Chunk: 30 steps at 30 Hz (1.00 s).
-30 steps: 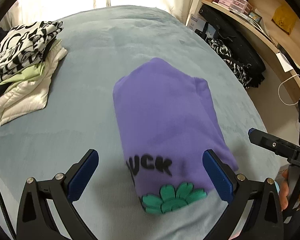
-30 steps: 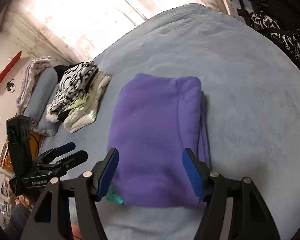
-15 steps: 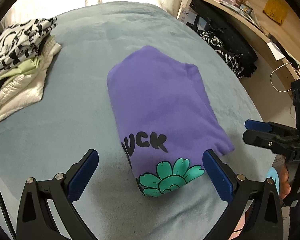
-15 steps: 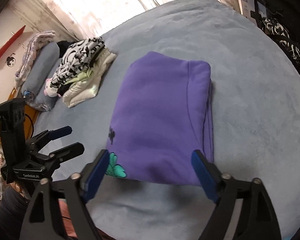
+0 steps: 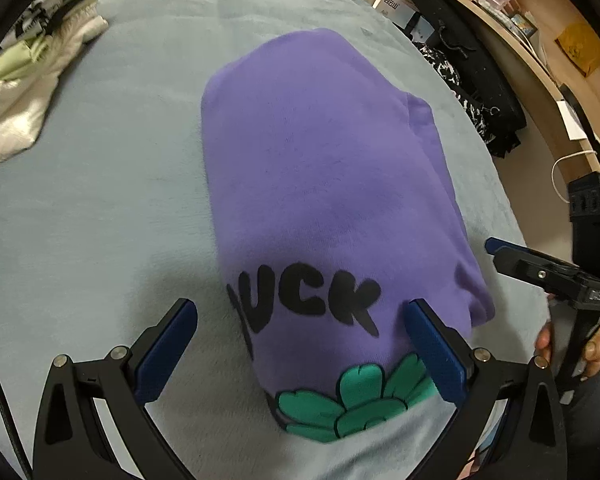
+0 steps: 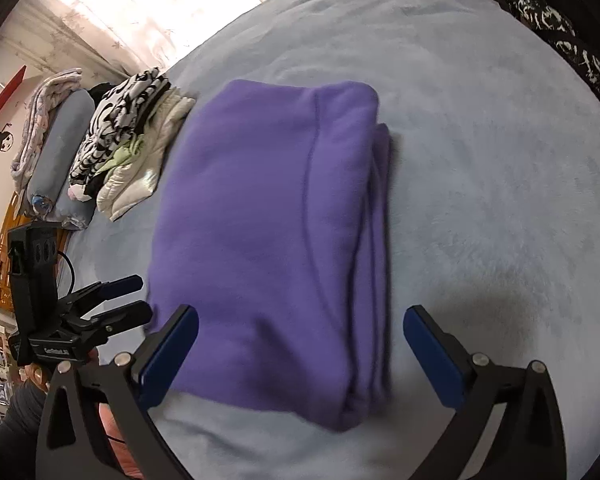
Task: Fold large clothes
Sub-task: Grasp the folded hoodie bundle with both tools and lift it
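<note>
Sweater (image 5: 324,184): purple fleece, folded to a thick rectangle on the bed (image 5: 100,208); black lettering and a green flower at the near end.
Edges: layered folds down its right side; soft pale-blue cover open on every side.
Left gripper (image 5: 300,344): jaws wide apart, holding nothing, over the printed end.
Right gripper (image 6: 300,352): spread wide, holding nothing, above the near edge.
Around: pile (image 6: 128,140) of folded clothes well apart at far left; shelf (image 5: 512,40) beyond the bed's right edge.

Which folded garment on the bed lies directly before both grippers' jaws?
The purple sweatshirt, lying alone mid-bed with black lettering; the stacked folded clothes sit off to the side.
</note>
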Motion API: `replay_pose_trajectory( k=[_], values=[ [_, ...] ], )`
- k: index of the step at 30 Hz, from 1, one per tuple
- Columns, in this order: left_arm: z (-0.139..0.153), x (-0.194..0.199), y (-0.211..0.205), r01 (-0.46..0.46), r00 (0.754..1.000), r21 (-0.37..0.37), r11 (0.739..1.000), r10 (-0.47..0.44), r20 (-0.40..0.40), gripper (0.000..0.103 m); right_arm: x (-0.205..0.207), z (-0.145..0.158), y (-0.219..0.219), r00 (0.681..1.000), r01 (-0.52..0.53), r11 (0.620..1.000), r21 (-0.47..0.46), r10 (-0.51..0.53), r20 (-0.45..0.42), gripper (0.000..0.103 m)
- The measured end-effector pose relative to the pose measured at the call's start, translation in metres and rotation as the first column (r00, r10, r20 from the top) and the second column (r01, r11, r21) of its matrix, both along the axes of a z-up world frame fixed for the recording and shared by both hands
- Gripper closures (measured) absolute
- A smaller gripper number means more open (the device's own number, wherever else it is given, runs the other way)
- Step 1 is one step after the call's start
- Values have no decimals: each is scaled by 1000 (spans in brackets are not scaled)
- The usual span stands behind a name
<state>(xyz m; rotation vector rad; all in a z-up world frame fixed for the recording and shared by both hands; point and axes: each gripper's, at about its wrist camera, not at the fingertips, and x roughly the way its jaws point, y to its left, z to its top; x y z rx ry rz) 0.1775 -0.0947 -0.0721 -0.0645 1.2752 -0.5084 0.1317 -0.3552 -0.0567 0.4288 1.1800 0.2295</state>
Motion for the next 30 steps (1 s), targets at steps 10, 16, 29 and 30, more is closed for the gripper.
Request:
replay_pose_trajectory(
  k=[10,16,29,30],
  values=[
    [-23,13,-5,1,999,-128,992,-5,-37,0,23,-44,-15,998,-18,991,136,26,-54,0],
    [-26,12,-4,20,1000,-150,988,-21,-5,0,38,-59,-6,996,-65,977,203,76,-44,0],
    [-55,7,23,-14,982,-259,966,-35,-184,0,54,-83,5,987,-135,936,325,156,-41,0],
    [-59,8,23,-18,979,-275,961,-39,-198,0,53,-83,4,987,-136,937,322,158,-41,0]
  ],
)
